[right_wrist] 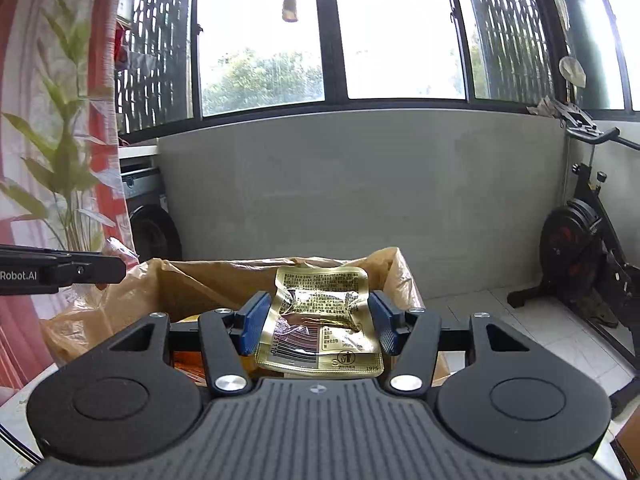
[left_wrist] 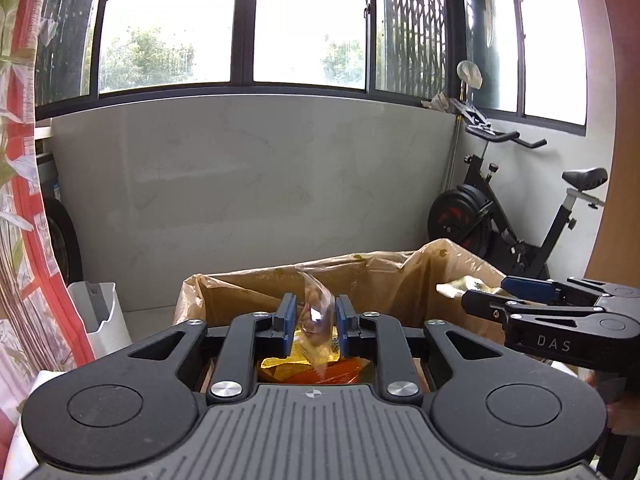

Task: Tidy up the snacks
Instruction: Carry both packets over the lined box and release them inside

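Observation:
In the left wrist view my left gripper (left_wrist: 316, 322) hovers over a cardboard box lined with a brown plastic bag (left_wrist: 372, 276). A small clear snack packet (left_wrist: 318, 316) hangs blurred between its blue pads, which stand a little apart from it. Yellow and orange packets (left_wrist: 316, 370) lie in the box below. My right gripper (right_wrist: 320, 320) is shut on a gold foil packet (right_wrist: 320, 312), held flat over the same box (right_wrist: 200, 280). From the left wrist view the right gripper (left_wrist: 486, 290) comes in from the right above the box's rim, the gold packet (left_wrist: 464, 285) sticking out of it.
An exercise bike (left_wrist: 520, 216) stands to the right of the box against a grey low wall (left_wrist: 240, 184). A white bin (left_wrist: 100, 312) sits on the floor to the left. A red patterned curtain (left_wrist: 28, 200) and a plant (right_wrist: 68, 160) hang at the left edge.

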{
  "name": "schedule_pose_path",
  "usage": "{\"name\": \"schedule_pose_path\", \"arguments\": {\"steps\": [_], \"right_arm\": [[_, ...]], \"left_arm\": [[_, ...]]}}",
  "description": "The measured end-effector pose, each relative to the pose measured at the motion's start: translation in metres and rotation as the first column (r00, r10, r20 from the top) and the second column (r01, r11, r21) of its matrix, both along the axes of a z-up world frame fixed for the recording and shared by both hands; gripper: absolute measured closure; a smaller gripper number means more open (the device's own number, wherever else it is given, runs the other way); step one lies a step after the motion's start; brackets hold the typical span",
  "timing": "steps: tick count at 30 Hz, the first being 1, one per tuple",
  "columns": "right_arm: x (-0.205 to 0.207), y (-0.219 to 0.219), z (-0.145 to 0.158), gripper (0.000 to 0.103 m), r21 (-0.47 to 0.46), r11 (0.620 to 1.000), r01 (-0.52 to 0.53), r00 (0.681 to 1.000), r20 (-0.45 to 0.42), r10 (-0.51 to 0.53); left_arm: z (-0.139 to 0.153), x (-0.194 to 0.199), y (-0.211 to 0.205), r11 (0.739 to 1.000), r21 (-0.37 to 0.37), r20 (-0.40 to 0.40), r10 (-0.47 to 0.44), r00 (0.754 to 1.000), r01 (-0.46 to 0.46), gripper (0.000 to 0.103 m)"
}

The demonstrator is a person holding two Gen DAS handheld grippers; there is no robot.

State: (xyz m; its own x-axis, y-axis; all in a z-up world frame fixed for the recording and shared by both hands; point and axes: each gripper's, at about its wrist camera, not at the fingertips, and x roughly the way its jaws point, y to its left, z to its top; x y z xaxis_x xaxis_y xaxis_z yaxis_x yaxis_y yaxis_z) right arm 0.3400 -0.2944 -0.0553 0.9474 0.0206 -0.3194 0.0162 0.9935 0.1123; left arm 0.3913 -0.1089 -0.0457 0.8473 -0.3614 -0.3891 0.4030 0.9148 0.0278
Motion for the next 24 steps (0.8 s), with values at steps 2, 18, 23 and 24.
{"name": "schedule_pose_path", "arguments": {"steps": [2, 18, 23, 24], "right_arm": [[-0.001, -0.003, -0.003, 0.042, 0.001, 1.0, -0.01, 1.0, -0.01, 0.01], [-0.095, -0.003, -0.007, 0.035, 0.114, 0.993, -0.031, 0.992, 0.128, 0.016], [-0.119, 0.014, -0.026, 0.035, 0.126, 0.991, -0.037, 0.993, 0.112, 0.023], [-0.121, 0.018, -0.031, 0.035, 0.136, 0.99, -0.042, 0.995, 0.095, 0.03]], "left_arm": [[-0.005, 0.004, 0.001, 1.0, -0.006, -0.019, 0.008, 1.0, -0.008, 0.044], [-0.004, -0.019, 0.071, 0.988, -0.154, -0.04, -0.02, 0.999, 0.013, 0.029], [-0.023, -0.04, 0.079, 0.996, -0.084, -0.073, -0.042, 0.996, 0.036, 0.028], [-0.028, -0.043, 0.081, 0.997, -0.072, -0.088, -0.037, 0.995, 0.031, 0.028]]}}
